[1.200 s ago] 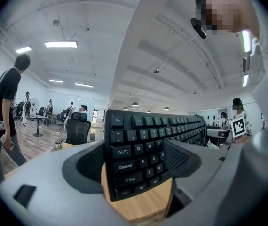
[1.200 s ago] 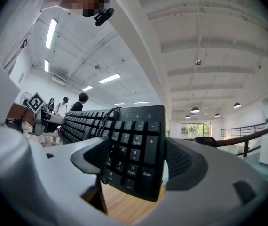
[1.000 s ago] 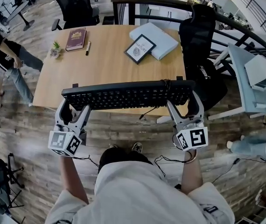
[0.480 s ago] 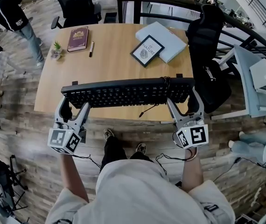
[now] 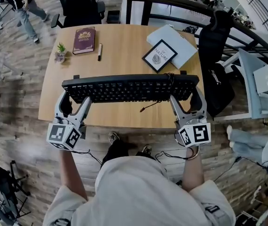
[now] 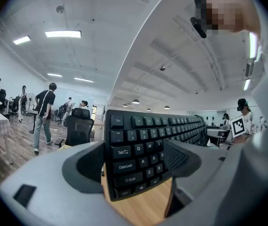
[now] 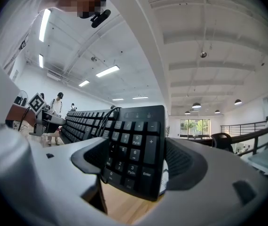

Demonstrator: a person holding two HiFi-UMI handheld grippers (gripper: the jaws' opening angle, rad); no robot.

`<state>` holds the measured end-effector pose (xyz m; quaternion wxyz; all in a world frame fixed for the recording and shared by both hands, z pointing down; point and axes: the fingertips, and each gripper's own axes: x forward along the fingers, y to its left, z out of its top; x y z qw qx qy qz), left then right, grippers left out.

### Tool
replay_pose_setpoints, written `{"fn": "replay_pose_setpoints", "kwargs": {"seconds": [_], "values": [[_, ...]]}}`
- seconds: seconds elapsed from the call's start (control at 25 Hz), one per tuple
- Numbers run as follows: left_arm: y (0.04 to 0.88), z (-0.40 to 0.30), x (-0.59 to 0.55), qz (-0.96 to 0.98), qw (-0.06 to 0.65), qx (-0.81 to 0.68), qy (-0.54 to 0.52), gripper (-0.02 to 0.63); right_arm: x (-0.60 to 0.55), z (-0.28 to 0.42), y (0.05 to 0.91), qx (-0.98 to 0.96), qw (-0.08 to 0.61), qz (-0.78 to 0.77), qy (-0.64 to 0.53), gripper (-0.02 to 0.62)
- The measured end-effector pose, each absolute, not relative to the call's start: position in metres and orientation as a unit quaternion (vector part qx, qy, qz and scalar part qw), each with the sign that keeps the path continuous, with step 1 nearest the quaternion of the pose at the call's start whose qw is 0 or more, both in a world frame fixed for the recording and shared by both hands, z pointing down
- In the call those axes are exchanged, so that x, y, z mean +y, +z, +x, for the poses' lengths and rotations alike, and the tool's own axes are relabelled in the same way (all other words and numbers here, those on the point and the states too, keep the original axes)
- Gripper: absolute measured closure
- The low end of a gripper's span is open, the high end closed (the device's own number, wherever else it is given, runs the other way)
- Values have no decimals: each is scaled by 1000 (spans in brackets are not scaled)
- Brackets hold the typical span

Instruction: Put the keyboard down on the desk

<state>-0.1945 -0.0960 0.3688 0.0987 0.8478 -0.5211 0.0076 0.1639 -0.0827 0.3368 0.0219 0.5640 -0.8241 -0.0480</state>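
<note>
A long black keyboard (image 5: 129, 88) hangs level over the near half of the wooden desk (image 5: 120, 46), keys facing up toward me. My left gripper (image 5: 76, 99) is shut on its left end, and in the left gripper view the jaws clamp the Esc and Shift end of the keyboard (image 6: 143, 149). My right gripper (image 5: 186, 98) is shut on the right end; the right gripper view shows the number-pad end of the keyboard (image 7: 134, 149) between the jaws. A thin cable (image 5: 148, 108) dangles under the keyboard. Whether the keyboard touches the desk I cannot tell.
On the desk's far side lie a maroon book (image 5: 83, 34), a pen (image 5: 99, 52), a small potted plant (image 5: 60, 52), a framed picture (image 5: 160, 56) and a pale flat box (image 5: 181, 44). Black chairs stand at the back (image 5: 80, 6) and right (image 5: 216, 55). A person (image 5: 23, 4) walks at far left.
The keyboard, held in both grippers, has moved forward from the desk's near edge to over the desktop. The person at the left has walked toward the back.
</note>
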Motion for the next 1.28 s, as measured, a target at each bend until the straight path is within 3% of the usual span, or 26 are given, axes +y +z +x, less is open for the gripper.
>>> {"fn": "replay_pose_setpoints", "kwargs": {"seconds": [0.56, 0.8, 1.28], "values": [[387, -220, -124, 859, 128, -495, 18, 221, -93, 138, 351, -801, 46, 596, -18, 225], [433, -257, -171, 845, 165, -507, 42, 221, -153, 102, 398, -812, 66, 579, 24, 226], [510, -254, -198, 815, 229, -519, 116, 219, -191, 107, 504, -814, 103, 553, 142, 227]]}}
